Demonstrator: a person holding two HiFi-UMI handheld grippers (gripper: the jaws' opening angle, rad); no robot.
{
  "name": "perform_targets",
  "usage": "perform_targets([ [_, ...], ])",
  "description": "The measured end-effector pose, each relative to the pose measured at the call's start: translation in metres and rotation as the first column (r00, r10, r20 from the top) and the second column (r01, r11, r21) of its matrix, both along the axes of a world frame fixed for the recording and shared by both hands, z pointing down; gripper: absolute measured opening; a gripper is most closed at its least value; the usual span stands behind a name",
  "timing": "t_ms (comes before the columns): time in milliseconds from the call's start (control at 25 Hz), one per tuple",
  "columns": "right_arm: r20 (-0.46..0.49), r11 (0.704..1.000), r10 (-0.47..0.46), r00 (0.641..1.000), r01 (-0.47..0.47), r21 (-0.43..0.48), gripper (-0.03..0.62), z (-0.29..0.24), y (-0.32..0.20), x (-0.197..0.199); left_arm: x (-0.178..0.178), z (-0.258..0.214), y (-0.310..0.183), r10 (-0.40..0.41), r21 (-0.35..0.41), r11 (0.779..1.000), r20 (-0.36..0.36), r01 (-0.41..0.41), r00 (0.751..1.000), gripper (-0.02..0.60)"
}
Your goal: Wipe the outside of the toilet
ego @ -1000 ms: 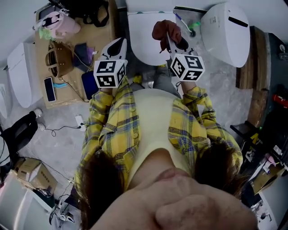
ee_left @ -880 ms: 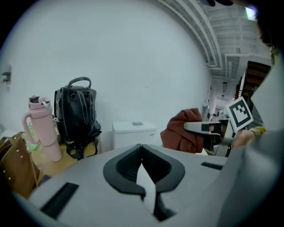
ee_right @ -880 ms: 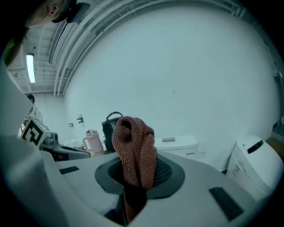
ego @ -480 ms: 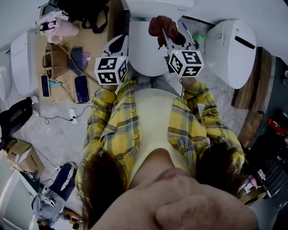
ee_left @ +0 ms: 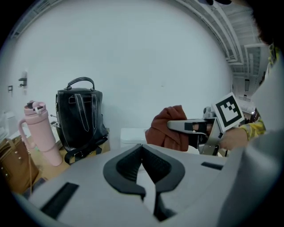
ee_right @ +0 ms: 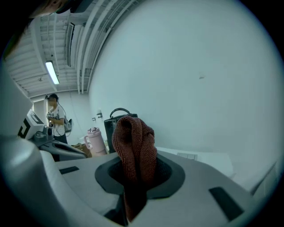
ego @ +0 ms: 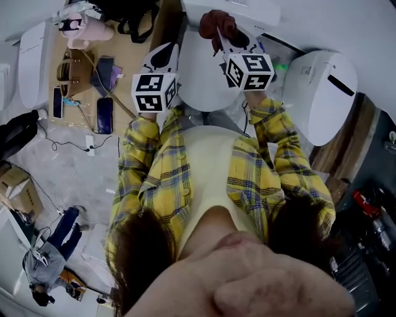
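Observation:
The white toilet [ego: 197, 77] stands straight ahead with its lid down, its tank [ego: 230, 8] against the wall. My right gripper [ego: 226, 36] is shut on a reddish-brown cloth [ego: 216, 25], held over the back of the lid near the tank. In the right gripper view the cloth [ee_right: 133, 148] bunches up out of the jaws of the right gripper [ee_right: 133, 173], with the tank top [ee_right: 202, 159] beyond. My left gripper [ego: 163, 57] hovers by the lid's left edge, shut and empty. The left gripper view shows the left gripper [ee_left: 143, 153], the cloth [ee_left: 165, 128] and the tank [ee_left: 133, 135].
A second white toilet [ego: 323, 93] sits to the right, another white fixture [ego: 31, 62] at far left. A wooden platform [ego: 131, 80] left of the toilet holds a black bag [ee_left: 80, 115], a pink tumbler [ee_left: 40, 137], phones and a brown bag. Cables lie on the floor [ego: 74, 145].
My right gripper has carried the cloth farther back over the lid toward the tank. The left gripper has stayed beside the lid. The head view has swung.

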State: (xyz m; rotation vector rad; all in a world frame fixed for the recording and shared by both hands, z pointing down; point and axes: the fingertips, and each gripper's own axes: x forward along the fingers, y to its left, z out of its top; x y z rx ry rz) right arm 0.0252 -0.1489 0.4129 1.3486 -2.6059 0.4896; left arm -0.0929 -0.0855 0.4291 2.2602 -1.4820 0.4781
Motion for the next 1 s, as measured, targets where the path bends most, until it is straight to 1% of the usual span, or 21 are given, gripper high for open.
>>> perform_targets([
  [360, 0.013, 0.997, -0.071, 0.997, 0.071, 0.032, 0.083, 0.003, -0.054, -0.028, -0.002, 0.009, -0.015, -0.075, -0.006, 0.997, 0.013, 0.075, 0.997, 0.009],
  [600, -0.008, 0.996, -0.089, 0.996, 0.089, 0.030, 0.083, 0.012, -0.092, -0.042, -0.005, 0.015, -0.018, -0.120, -0.022, 0.992, 0.005, 0.120, 0.993, 0.009],
  [880, -0.033, 0.995, -0.091, 0.995, 0.092, 0.028, 0.083, 0.022, -0.128, -0.061, -0.012, 0.026, -0.012, -0.141, -0.050, 0.989, 0.000, 0.141, 0.990, 0.009],
  [1000, -0.076, 0.996, -0.085, 0.993, 0.085, -0.003, 0.083, 0.041, -0.139, -0.063, -0.015, 0.028, -0.013, -0.144, -0.053, 0.988, -0.001, 0.144, 0.990, 0.009],
])
